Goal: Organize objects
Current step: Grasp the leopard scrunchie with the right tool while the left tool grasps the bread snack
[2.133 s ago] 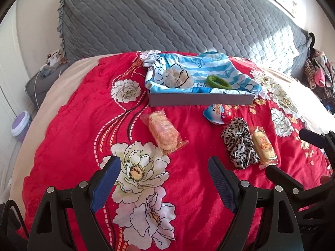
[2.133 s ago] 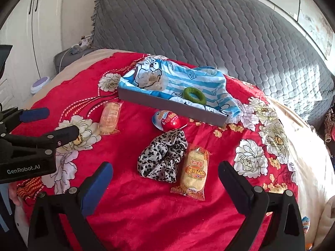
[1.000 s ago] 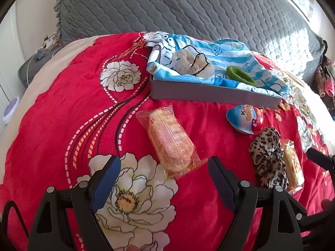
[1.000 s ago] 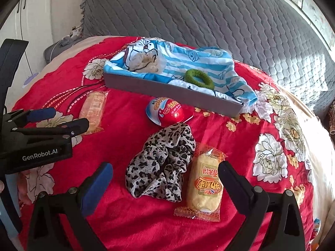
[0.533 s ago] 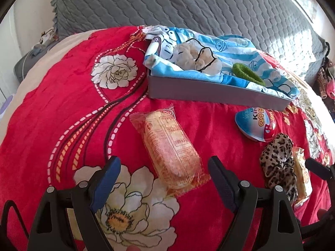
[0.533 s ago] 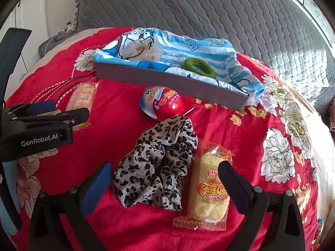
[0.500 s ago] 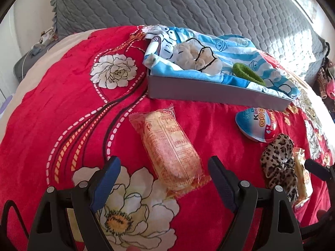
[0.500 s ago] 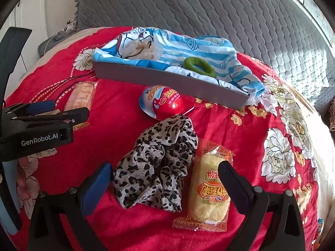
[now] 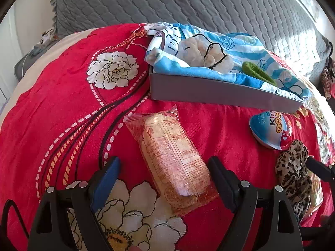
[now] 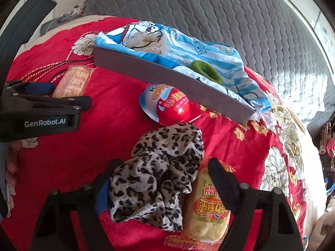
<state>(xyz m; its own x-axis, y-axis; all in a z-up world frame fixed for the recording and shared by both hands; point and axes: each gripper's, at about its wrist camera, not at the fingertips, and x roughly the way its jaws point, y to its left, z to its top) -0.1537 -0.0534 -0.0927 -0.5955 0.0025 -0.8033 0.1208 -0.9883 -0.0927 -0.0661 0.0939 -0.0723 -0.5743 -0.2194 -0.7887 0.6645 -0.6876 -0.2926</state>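
Observation:
On the red floral bedspread [image 9: 52,108] an orange wrapped snack [image 9: 171,159] lies between the fingers of my open left gripper [image 9: 163,179], untouched by the pads. My right gripper [image 10: 165,179] has its jaws closing around a leopard-print scrunchie [image 10: 161,167]; its left pad is hidden behind the fabric, and no firm pinch shows. A yellow wrapped cake [image 10: 207,207] lies under its right finger. A red and blue chocolate egg [image 10: 169,104] sits before the grey tray [image 10: 167,77]. The tray holds a blue striped cloth [image 9: 230,48], a white scrunchie [image 9: 201,50] and a green hair tie [image 9: 257,72].
A grey quilted headboard [image 9: 188,6] rises behind the tray. The bedspread slopes away to the left and right edges. Clothes hang at the far right [image 9: 326,79]. A person's hand [image 10: 12,161] holds the left gripper [image 10: 70,95] by the orange snack [image 10: 73,81].
Both grippers sank closer to the bedspread. The left now straddles the orange snack. The right jaws narrowed from wide open around the leopard scrunchie.

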